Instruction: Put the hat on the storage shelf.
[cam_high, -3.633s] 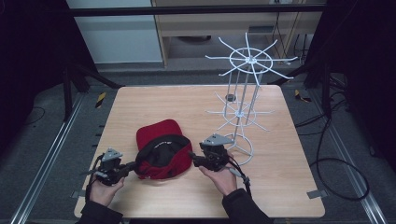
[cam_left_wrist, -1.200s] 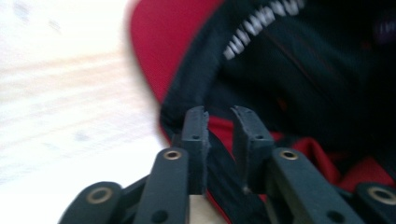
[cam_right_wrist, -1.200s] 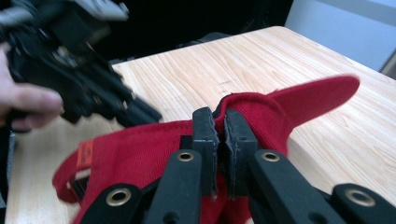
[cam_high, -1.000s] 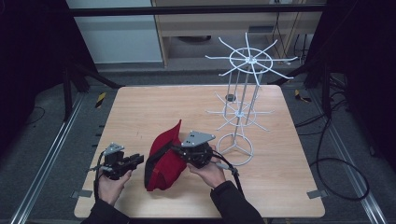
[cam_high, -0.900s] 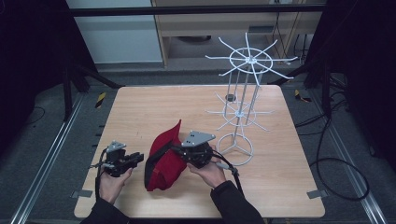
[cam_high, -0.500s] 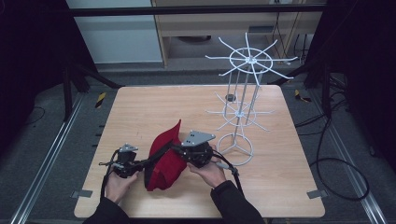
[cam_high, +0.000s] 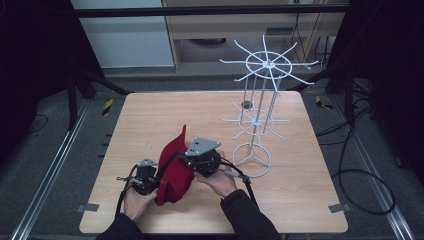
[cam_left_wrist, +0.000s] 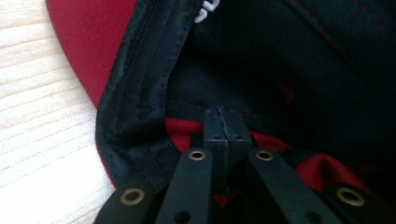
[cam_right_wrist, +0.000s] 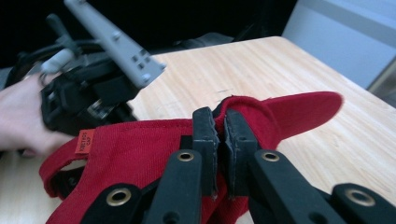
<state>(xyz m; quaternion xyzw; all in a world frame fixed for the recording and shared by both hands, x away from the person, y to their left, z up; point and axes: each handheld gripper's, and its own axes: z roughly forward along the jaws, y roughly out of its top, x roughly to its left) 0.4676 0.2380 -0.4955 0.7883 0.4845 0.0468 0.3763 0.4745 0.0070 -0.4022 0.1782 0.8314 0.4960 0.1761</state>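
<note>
On the near half of the wooden table (cam_high: 150, 115) a red cap (cam_high: 172, 170) stands tipped up on edge between the two grippers, its peak pointing away from the person. The cloth is a matte cotton twill, red outside; the left gripper view shows a black lining and a stitched black sweatband (cam_left_wrist: 135, 107), with a scrap of white stitching at the top edge. The left gripper (cam_left_wrist: 223, 128) has just been closing and now pinches the cap's rim, its jaws pressed together on the fabric. The right gripper (cam_right_wrist: 219, 128) is clamped on a fold of red cloth near the peak, a small orange tag (cam_right_wrist: 84, 141) sewn by the back strap. To the right stands a white wire rack (cam_high: 260, 100) of thin spokes on a ring base, apart from the cap. The cap's front and any badge are turned away, the tag's lettering is too small to read, and the left hand (cam_right_wrist: 18, 116) is blurred.
</note>
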